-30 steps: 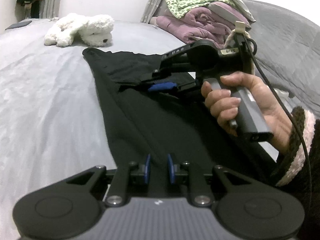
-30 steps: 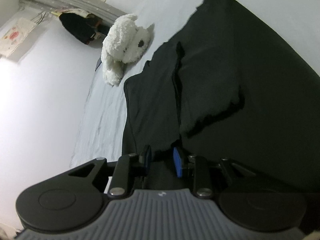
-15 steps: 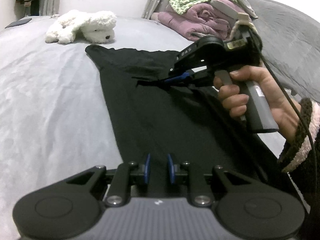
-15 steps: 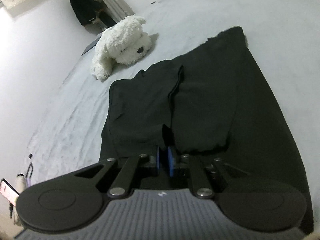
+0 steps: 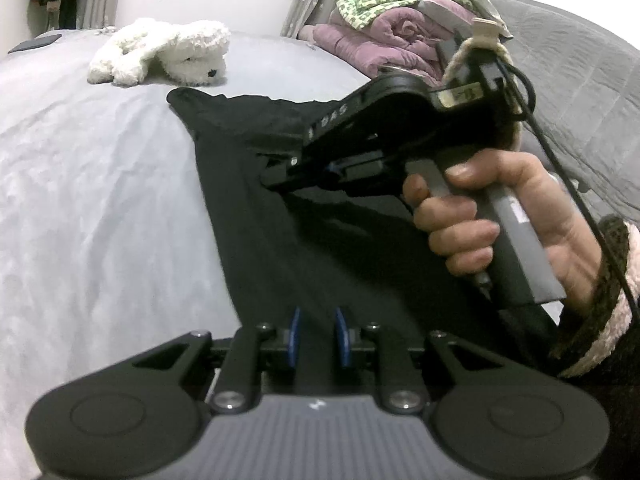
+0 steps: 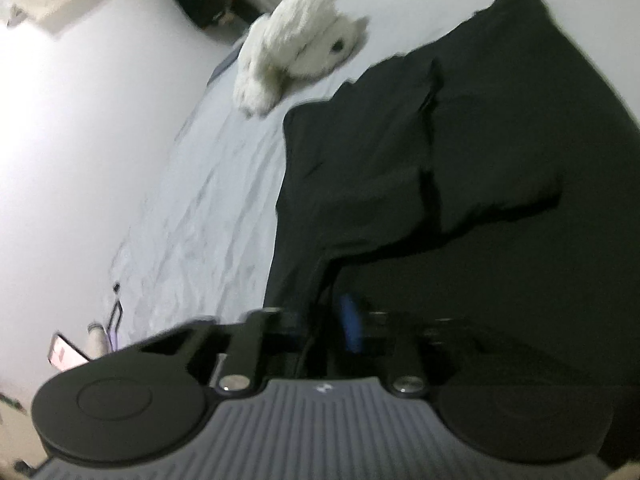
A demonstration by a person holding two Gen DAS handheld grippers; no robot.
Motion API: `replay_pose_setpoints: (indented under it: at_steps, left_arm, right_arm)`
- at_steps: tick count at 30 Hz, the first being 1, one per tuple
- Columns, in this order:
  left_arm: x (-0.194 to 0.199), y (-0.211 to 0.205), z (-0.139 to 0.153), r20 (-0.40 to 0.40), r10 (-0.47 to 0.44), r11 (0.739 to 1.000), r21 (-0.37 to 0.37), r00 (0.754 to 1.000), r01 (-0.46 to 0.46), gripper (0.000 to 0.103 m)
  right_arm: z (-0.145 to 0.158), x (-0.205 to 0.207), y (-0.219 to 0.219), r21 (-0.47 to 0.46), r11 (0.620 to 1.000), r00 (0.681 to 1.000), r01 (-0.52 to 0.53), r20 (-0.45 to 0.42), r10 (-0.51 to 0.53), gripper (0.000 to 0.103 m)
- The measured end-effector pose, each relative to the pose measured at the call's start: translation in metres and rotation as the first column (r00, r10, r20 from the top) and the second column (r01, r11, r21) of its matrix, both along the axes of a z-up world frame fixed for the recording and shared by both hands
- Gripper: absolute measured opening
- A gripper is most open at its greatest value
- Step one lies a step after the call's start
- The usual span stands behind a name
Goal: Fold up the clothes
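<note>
A black garment (image 5: 248, 240) lies lengthwise on the grey bed (image 5: 100, 200). At its near end, my left gripper (image 5: 319, 336) has black fabric between its blue pads, which stand narrowly apart. A hand (image 5: 480, 220) holds my right gripper (image 5: 276, 178) above the middle of the garment, where its tips pinch a raised fold. In the right wrist view the garment (image 6: 500, 160) shows a folded-over flap, and cloth runs up into my right gripper (image 6: 332, 320), covering one pad.
A white plush dog (image 5: 168, 54) lies at the far end of the bed, just beyond the garment. A pile of pink and green laundry (image 5: 400, 32) sits at the back right. A phone (image 6: 64, 354) lies off the bed's left side.
My right gripper closed on a fold near the garment's middle, then lifted it and drew it closer. Its camera has tilted. My left gripper has kept its place.
</note>
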State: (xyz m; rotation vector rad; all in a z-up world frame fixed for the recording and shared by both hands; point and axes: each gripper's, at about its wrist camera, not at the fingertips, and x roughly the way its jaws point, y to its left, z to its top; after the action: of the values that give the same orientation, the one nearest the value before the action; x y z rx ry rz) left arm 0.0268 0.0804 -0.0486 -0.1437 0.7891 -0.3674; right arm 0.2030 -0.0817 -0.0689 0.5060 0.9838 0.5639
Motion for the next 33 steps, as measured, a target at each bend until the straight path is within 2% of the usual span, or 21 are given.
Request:
replay_pose_setpoints:
  at_steps: [2, 4, 7, 10, 13, 15, 18, 21, 24, 25, 29, 33]
  left_arm:
    - [0.0, 0.002, 0.0, -0.005, 0.0, 1.0, -0.004, 1.0, 0.0, 0.02]
    - [0.0, 0.003, 0.0, -0.008, 0.002, 1.0, -0.009, 1.0, -0.002, 0.02]
    - [-0.002, 0.005, 0.003, 0.006, 0.009, 1.0, -0.012, 1.0, -0.009, 0.02]
    - [-0.005, 0.006, 0.005, 0.011, 0.008, 1.0, -0.02, 1.0, -0.008, 0.02]
    - [-0.008, 0.005, 0.003, -0.008, -0.002, 1.0, -0.005, 1.0, 0.002, 0.02]
    - [-0.01, 0.003, 0.001, -0.022, -0.015, 1.0, 0.012, 1.0, 0.015, 0.02]
    - [-0.016, 0.002, 0.0, -0.039, -0.034, 0.999, 0.029, 0.999, 0.035, 0.02]
    - [-0.024, 0.008, 0.002, -0.055, -0.046, 0.999, 0.007, 0.997, 0.046, 0.02]
    - [-0.033, 0.014, 0.005, -0.059, -0.057, 0.998, -0.015, 0.997, 0.056, 0.02]
    - [-0.036, 0.017, 0.006, -0.06, -0.06, 0.998, -0.023, 0.996, 0.059, 0.02]
    - [-0.048, 0.028, 0.013, -0.044, -0.054, 0.995, -0.092, 0.998, 0.049, 0.02]
    - [-0.063, 0.026, 0.007, -0.06, -0.082, 0.986, -0.153, 0.995, 0.072, 0.019]
  right_arm:
    - [0.001, -0.002, 0.004, -0.05, 0.999, 1.0, 0.012, 0.028, -0.01, 0.001]
    - [0.002, -0.005, 0.003, -0.04, 0.999, 1.0, 0.009, 0.021, -0.009, 0.003]
    - [0.003, -0.01, 0.001, -0.018, 1.0, 1.0, 0.001, 0.007, -0.001, 0.016]
    - [0.004, -0.018, 0.0, 0.002, 1.0, 1.0, -0.01, -0.006, 0.01, 0.019]
    - [0.002, -0.03, 0.001, 0.008, 0.999, 0.999, -0.034, -0.023, 0.034, 0.019]
    - [-0.001, -0.04, 0.004, -0.021, 0.998, 0.998, -0.052, -0.028, 0.051, 0.007]
    - [0.0, -0.053, 0.0, -0.051, 0.998, 0.999, -0.035, -0.012, 0.035, 0.003]
    - [0.002, -0.064, -0.012, -0.047, 0.999, 1.0, -0.01, -0.027, 0.009, 0.004]
    - [0.008, -0.079, -0.029, -0.042, 0.999, 0.999, 0.017, -0.037, -0.019, 0.016]
    - [0.011, -0.084, -0.036, -0.045, 0.999, 0.999, 0.03, -0.034, -0.031, 0.017]
    - [0.022, -0.107, -0.069, -0.061, 0.994, 0.995, 0.091, -0.025, -0.093, 0.019]
    - [0.031, -0.135, -0.109, -0.067, 0.984, 0.986, 0.165, -0.024, -0.167, 0.022]
